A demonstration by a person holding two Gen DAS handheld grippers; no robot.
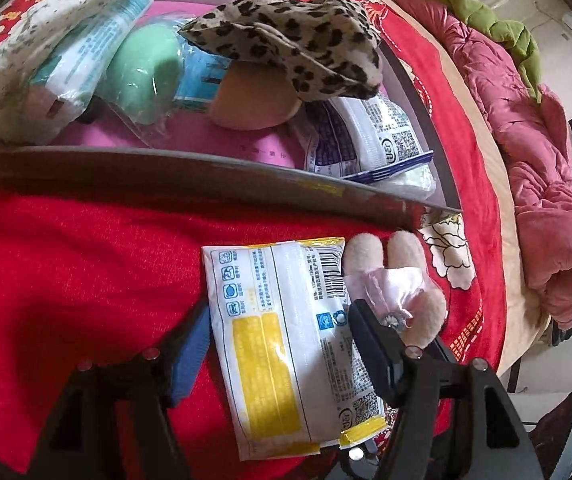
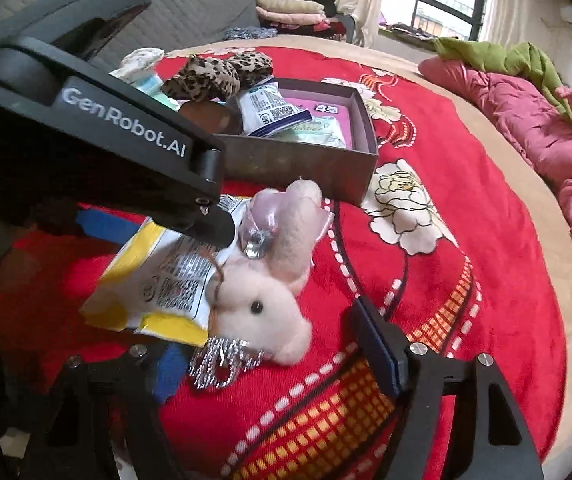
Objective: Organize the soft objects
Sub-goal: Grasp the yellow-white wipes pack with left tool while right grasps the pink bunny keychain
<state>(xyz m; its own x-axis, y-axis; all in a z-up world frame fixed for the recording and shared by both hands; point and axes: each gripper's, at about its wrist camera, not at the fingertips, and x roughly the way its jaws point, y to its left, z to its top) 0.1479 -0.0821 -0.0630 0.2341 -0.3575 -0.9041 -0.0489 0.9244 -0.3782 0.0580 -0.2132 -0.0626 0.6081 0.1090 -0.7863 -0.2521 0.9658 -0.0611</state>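
Observation:
A white and yellow tissue pack [image 1: 282, 340] lies on the red bedspread, between the open fingers of my left gripper [image 1: 282, 320]. It also shows in the right wrist view [image 2: 158, 284]. A pink plush rabbit [image 2: 270, 284] with a silver tassel lies beside the pack, partly on it; its ears show in the left wrist view [image 1: 382, 256]. My right gripper [image 2: 270, 344] is open around the rabbit's head, not touching it. The grey box [image 1: 206, 184] behind holds a leopard cloth [image 1: 298, 36], a green sponge [image 1: 146, 72] and packs.
The box [image 2: 298, 160] stands on the red bedspread. A pink quilt [image 2: 546, 128] and green cloth [image 2: 498, 56] lie along the right edge of the bed. The left gripper's black body [image 2: 98, 140] fills the left of the right wrist view.

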